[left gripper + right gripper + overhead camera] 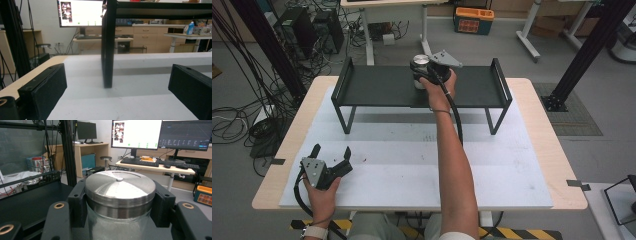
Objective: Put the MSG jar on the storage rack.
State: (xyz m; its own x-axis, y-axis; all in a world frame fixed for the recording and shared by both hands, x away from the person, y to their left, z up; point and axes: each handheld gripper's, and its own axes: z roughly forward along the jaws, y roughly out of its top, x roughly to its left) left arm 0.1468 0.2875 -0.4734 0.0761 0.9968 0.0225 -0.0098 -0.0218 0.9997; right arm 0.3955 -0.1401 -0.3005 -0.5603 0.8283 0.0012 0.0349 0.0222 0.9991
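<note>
Jar with a metal lid stands upright on the black shelf, near its far edge, about mid-length. Right gripper pinches it, one jaw pressed to each side just under the lid (glass body looks frosted). Left gripper rests low on the white mat at the near left corner, jaws spread, nothing between them, facing a shelf leg.

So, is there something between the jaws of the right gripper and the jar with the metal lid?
No. The right gripper is already shut on the jar; its black pads press on both sides just below the lid, on the black shelf.
</note>
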